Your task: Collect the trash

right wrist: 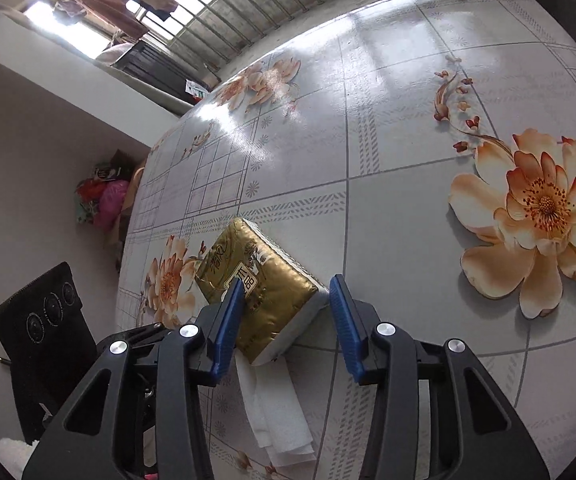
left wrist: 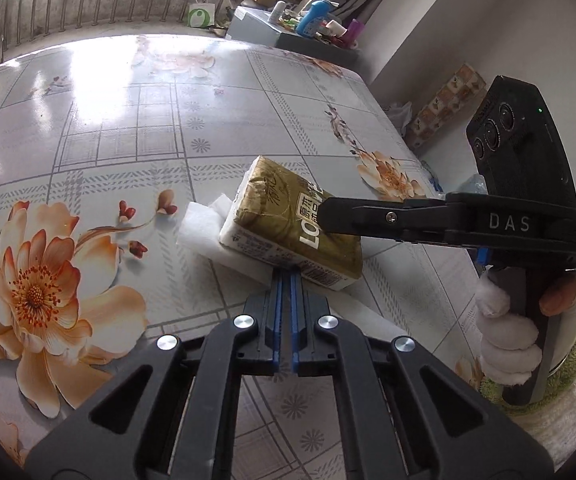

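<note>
Room: a home corner with a barred window, clutter on a far shelf, and plain walls.
Surface: a table [left wrist: 135, 128] under a glossy flowered cloth, mostly bare.
Tissue pack: a gold pack [left wrist: 288, 232] lies near the table's near edge, tilted, resting on loose white tissue [left wrist: 199, 228].
Tissue: crumpled sheets stick out from under the pack on both sides; this looks like the trash to collect.
Left gripper [left wrist: 286, 276]: jaws fully together, tips at the pack's near edge where the tissue lies; whether they pinch a sheet is hidden.
Right gripper [right wrist: 288, 292]: jaws partly apart, straddling the pack's end; the left pad looks against the wrapper, the right pad stands clear.
Hand: a gloved hand [left wrist: 508, 332] holds the right gripper's handle.
Progress: early, by my reading; nothing is lifted clear, and no bin is in view.
Left to do: free the tissue from under the pack, then carry it off.
</note>
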Motion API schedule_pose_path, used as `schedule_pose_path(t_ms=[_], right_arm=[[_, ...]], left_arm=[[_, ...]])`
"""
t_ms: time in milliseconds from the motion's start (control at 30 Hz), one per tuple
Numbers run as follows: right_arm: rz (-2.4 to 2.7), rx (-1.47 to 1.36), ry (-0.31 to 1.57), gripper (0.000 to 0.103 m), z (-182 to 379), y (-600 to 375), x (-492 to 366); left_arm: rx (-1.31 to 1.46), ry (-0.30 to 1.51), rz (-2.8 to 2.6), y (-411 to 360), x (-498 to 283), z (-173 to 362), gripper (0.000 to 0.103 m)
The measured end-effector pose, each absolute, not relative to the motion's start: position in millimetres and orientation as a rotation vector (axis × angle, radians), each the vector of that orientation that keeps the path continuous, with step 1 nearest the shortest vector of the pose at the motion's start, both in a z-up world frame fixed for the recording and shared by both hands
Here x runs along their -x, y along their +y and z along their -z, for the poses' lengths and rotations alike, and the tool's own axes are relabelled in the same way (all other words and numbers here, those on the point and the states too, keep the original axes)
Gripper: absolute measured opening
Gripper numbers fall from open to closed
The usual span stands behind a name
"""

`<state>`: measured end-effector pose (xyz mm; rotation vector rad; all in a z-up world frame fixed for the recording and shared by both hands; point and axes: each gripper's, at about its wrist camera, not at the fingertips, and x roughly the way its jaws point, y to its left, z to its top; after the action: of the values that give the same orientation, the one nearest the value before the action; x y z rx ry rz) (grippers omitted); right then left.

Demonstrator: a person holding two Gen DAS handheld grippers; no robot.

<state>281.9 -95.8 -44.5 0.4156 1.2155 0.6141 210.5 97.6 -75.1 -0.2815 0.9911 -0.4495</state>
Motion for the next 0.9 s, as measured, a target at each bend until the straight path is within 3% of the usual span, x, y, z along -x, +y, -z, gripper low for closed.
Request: schedule_pose_path(t_ms=[467, 900], right_arm=[[-0.420, -0.545, 1.156, 0.043, 44, -206, -173], [-0.363, -0.645, 1.039, 0.048, 34, -242, -143]], left_arm=[[0.249, 1.114, 0.854, -16, -130, 74, 0.000], [0.228, 1.072, 0.721, 29, -118, 52, 0.004]])
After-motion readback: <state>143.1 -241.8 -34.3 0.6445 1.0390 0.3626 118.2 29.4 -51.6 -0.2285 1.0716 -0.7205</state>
